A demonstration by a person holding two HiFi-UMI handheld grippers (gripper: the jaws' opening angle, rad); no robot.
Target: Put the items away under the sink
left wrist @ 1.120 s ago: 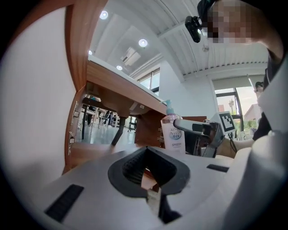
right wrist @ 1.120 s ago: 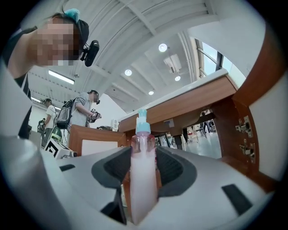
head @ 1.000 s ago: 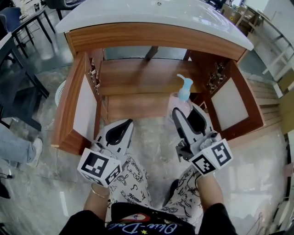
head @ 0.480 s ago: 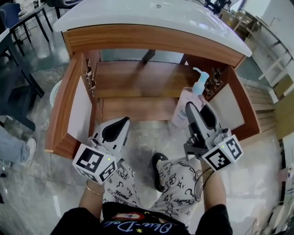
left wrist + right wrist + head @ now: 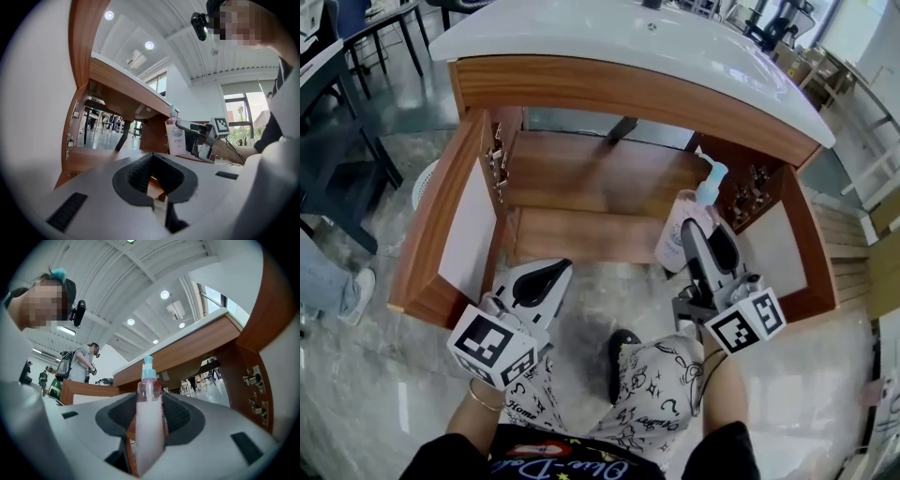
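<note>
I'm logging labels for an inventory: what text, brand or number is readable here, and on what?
Pump bottle label: there is print, but it is too blurred to read.
Shirt: script lettering, upside down and cut off, not readable.
Marker cubes: black-and-white squares only, no words.
Nothing else legible.

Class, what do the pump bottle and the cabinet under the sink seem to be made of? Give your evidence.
Pump bottle: probably clear glossy plastic, pink liquid shows through; pump head opaque blue plastic. Cabinet: reddish-brown wood or wood-look laminate, smooth, streaky grain visible; cannot tell which.
</note>
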